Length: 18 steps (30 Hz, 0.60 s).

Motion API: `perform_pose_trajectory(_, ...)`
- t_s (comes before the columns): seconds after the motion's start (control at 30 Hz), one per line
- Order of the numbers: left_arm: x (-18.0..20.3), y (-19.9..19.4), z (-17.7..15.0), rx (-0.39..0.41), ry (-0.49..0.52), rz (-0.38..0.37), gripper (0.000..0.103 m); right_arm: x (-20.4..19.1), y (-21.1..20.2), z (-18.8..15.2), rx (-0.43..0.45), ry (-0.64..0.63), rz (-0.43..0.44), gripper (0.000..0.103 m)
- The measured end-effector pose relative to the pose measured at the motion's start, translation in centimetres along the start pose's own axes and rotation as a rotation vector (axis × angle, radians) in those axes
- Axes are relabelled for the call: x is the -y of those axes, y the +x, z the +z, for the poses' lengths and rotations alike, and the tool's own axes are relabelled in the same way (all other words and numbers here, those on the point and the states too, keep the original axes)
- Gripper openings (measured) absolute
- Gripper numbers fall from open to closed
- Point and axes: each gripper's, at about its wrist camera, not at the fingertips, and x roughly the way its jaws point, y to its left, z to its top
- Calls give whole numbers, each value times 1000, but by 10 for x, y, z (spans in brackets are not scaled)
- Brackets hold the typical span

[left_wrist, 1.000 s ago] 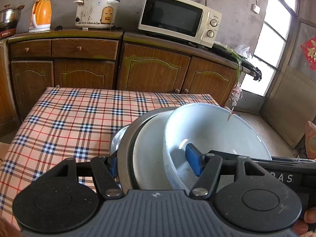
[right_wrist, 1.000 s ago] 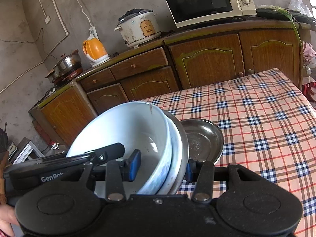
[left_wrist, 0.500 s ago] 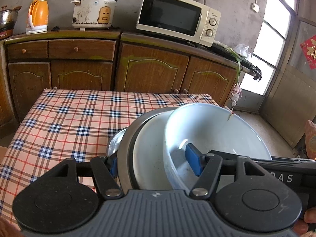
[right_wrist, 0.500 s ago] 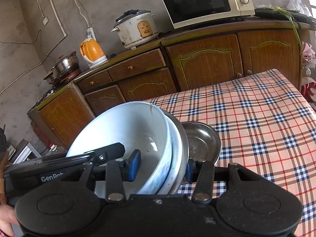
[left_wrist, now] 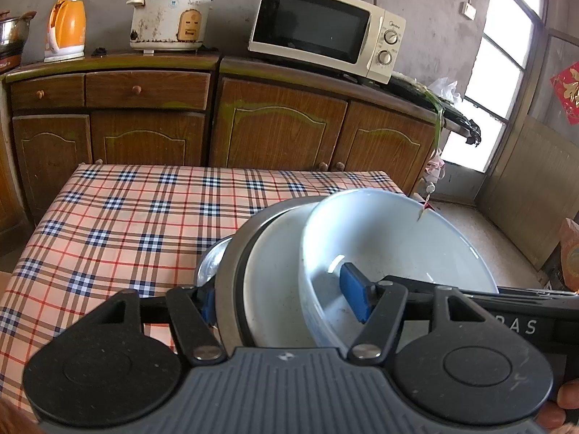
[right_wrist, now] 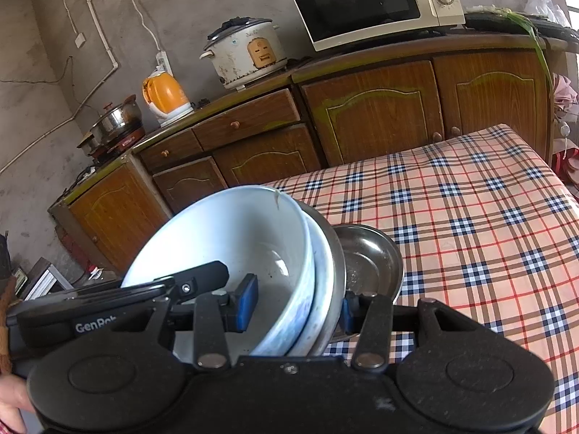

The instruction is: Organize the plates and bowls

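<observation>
Above the checked desk (left_wrist: 119,217), a nested stack is carried on edge between two tools: a white bowl (left_wrist: 391,249) inside a white plate (left_wrist: 271,282) inside a steel plate (left_wrist: 231,275), with a smaller steel dish (right_wrist: 369,256) just behind it, whether touching I cannot tell. Setting it down well probably means lowering both sides evenly and keeping the rims level, so nothing slides. Each hand-held gripper, left (left_wrist: 286,302) and right (right_wrist: 295,307), is closed across the stacked rims from opposite sides, pointing forward and slightly downward.
</observation>
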Motion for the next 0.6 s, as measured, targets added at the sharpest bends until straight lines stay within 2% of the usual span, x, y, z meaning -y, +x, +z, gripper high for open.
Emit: perform_pose_trajectory(0.6, -11, 21, 10, 2, -8, 4, 66, 5, 29, 16, -9, 5, -2, 54)
